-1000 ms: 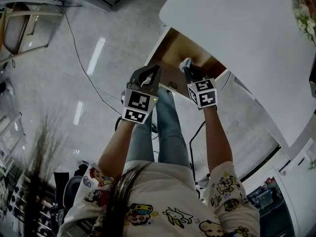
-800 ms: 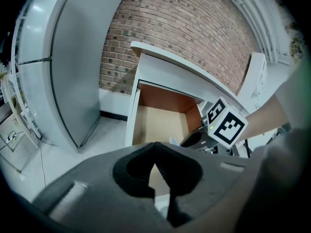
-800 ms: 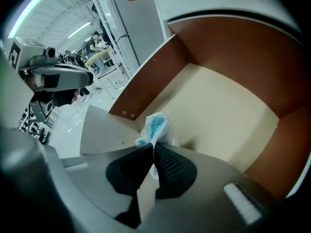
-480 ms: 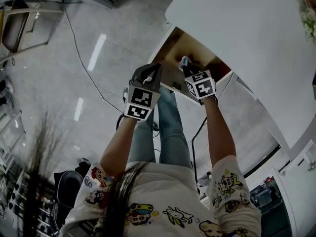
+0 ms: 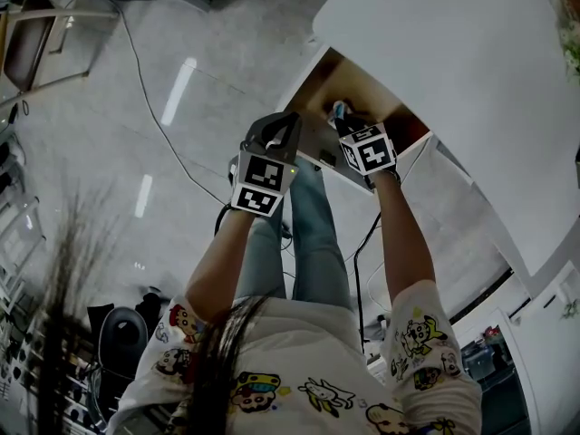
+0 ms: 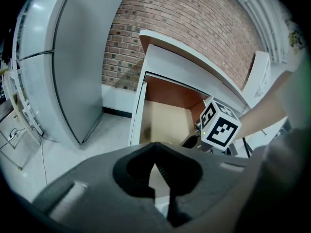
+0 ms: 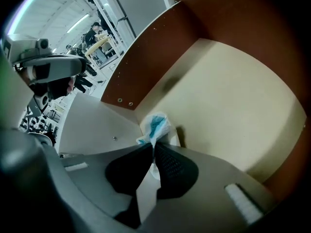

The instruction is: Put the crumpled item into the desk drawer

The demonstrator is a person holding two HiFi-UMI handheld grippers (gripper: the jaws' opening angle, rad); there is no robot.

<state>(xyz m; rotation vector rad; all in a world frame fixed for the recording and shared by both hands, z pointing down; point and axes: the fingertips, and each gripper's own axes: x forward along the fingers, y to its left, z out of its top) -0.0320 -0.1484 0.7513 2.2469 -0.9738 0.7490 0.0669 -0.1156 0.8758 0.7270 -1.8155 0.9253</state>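
Note:
The crumpled item (image 7: 156,126) is a white and blue wad, pinched between the jaws of my right gripper (image 7: 153,147), which is shut on it. It hangs inside the open desk drawer (image 7: 228,101), near the drawer's front corner, above the beige bottom. In the head view the crumpled item (image 5: 339,110) shows just past my right gripper (image 5: 348,127) over the open drawer (image 5: 337,84). My left gripper (image 5: 284,125) is held beside the drawer front, jaws together, holding nothing. From the left gripper view, the drawer (image 6: 167,118) is seen open under the white desk top.
The white desk top (image 5: 471,71) spreads over the drawer to the right. A cable (image 5: 149,107) runs over the grey floor on the left. A large grey cabinet (image 6: 63,67) stands left of the desk before a brick wall (image 6: 194,28).
My right gripper has moved a little further over the drawer with the crumpled item in it. The left gripper has shifted slightly towards the drawer front.

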